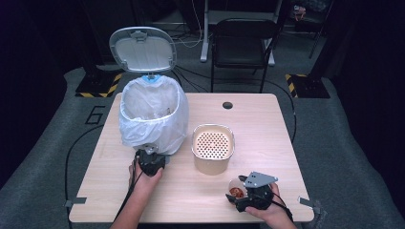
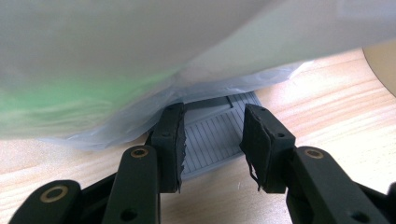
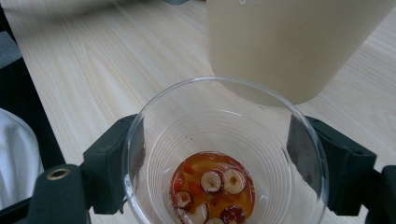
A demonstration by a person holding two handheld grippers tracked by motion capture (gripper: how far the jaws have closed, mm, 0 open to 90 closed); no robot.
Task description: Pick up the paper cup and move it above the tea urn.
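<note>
Right gripper (image 3: 219,163) is closing its two black jaws around a clear thin-walled plastic cup (image 3: 223,154), one jaw on each side of the wall, just below the rim. In the high view the right gripper (image 1: 239,193) is sitting at the near right of the pale wooden table (image 1: 267,124) with the cup (image 1: 236,189) standing upright just in front of the beige perforated strainer tub (image 1: 213,148).

Cup is holding a shallow pool of amber liquid with sliced red-and-white fruit pieces (image 3: 212,191). Likely light overall, but the wall looks soft and will probably buckle if squeezed hard; the smooth plastic may be slippery. Best hold is probably mid-wall with a gentle grip, keeping it upright so the liquid is not sloshing out.

Left gripper (image 2: 212,142) is standing with jaws apart, fairly wide, holding nothing, and straddling the grey ribbed foot pedal (image 2: 219,133) at the base of the white bag-lined bin (image 1: 153,114). Bin lid (image 1: 142,48) is standing open.

Hard to tell: whether the left jaws are touching the pedal or hovering just above. The draped white liner (image 2: 140,56) is blurring most of the left gripper view. The cup's lower part is cut off in the right gripper view, so contact with the table is unclear there. Bin contents are too small to make out.
</note>
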